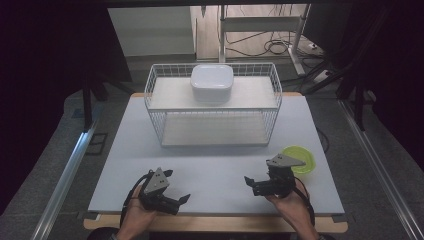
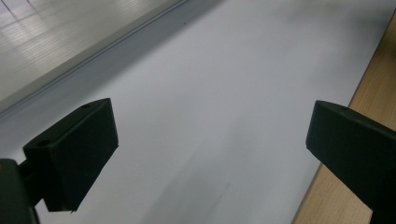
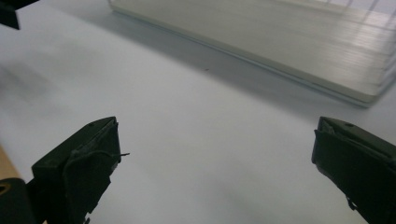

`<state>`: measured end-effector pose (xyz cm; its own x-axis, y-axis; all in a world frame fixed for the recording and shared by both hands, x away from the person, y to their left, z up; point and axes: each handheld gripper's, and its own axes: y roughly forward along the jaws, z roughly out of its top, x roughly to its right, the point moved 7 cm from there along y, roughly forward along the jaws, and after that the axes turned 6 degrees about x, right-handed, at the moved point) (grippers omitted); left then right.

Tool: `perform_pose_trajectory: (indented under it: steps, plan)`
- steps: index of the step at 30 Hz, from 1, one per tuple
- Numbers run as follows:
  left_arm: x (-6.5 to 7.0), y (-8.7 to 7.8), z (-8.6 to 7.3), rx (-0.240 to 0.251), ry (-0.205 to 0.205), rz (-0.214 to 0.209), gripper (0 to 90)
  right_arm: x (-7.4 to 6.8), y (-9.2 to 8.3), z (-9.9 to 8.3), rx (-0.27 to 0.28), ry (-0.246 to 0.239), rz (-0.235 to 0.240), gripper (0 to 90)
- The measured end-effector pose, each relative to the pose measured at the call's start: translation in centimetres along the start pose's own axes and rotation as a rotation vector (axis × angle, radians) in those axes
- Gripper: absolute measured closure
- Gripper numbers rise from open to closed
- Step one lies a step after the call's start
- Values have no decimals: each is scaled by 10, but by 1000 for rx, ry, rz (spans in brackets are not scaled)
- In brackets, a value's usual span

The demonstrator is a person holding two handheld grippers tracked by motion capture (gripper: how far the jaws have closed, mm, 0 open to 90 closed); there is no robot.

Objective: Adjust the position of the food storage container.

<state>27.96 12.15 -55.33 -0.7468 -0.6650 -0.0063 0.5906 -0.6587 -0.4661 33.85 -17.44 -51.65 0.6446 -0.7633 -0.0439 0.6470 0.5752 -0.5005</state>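
Resting wide-fingered, left gripper (image 1: pixel 176 186) and right gripper (image 1: pixel 252 186); high view adds green bowl (image 1: pixel 300 159).

Both grippers, left gripper (image 1: pixel 176 186) and right gripper (image 1: pixel 251 183): black bodies, grey three-cornered top plates, blocky black jaws with screw holes, trailing black cables.

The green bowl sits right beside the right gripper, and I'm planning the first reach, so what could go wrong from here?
1. The green bowl lies close behind the right gripper, near the table's right edge; a careless swing might push it off.
2. The white container rests on top of the wire rack; bumping the rack could shift it.
3. Both grippers, the left gripper included, face each other open and could collide.
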Motion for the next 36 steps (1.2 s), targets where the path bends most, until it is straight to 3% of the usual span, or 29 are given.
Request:
perform_pose_trajectory:
  steps: [3, 5, 6, 7, 8, 9, 10, 11, 12, 13, 14, 16, 17, 18, 21, 28, 30, 36]
  plan:
    - [-2, 0, -1, 0, -7, 3, 22, 8, -5, 5, 16, 10, -28, 120]
    - [-3, 0, -1, 2, -14, 6, 23, 15, -9, 9, 19, 17, -35, 245]
    - [-4, 0, -1, 2, -19, 6, 24, 24, -15, 11, 19, 11, -64, 345]
    - [-4, 0, -1, 2, -19, 6, 24, 24, -15, 11, 19, 11, -64, 345]
    - [-4, 0, -2, 2, -23, 6, 25, 34, -19, 12, 12, 28, -101, 416]
    - [-5, 0, -2, 1, -27, 6, 25, 34, -19, 12, 12, 28, -101, 416]
    - [-6, 0, -2, -1, -31, 6, 26, 44, -24, 13, 20, 40, -121, 496]
    - [-6, 0, -2, -1, -31, 6, 26, 44, -24, 13, 20, 40, -121, 496]
    - [-6, 0, -2, -1, -32, 5, 27, 54, -31, 14, 22, 40, -147, 592]
    - [-6, 0, -3, -1, -33, 5, 27, 54, -31, 14, 22, 40, -147, 592]
    - [-6, 0, -2, 0, -33, 7, 28, 67, -38, 16, 26, 43, -189, 676]
    - [-6, 0, -2, 0, -35, 7, 28, 71, -40, 16, 22, 50, -197, 704]
    - [-6, 0, -2, 0, -36, 7, 28, 84, -46, 15, 19, 62, -227, 771]
    - [-6, 0, -2, 0, -37, 8, 28, 84, -46, 15, 19, 62, -227, 771]
    - [-7, 1, -3, 0, -40, 6, 29, 109, -56, 12, 26, 108, -273, 853]
    - [-7, 2, -5, -15, -44, 8, 31, 142, -73, 5, 46, 170, -346, 894]
    - [-7, 2, -5, -18, -46, 9, 32, 155, -76, -4, 30, 188, -376, 895]
    - [-7, 3, -6, -26, -44, 10, 32, 170, -71, -23, -19, 214, -399, 895]
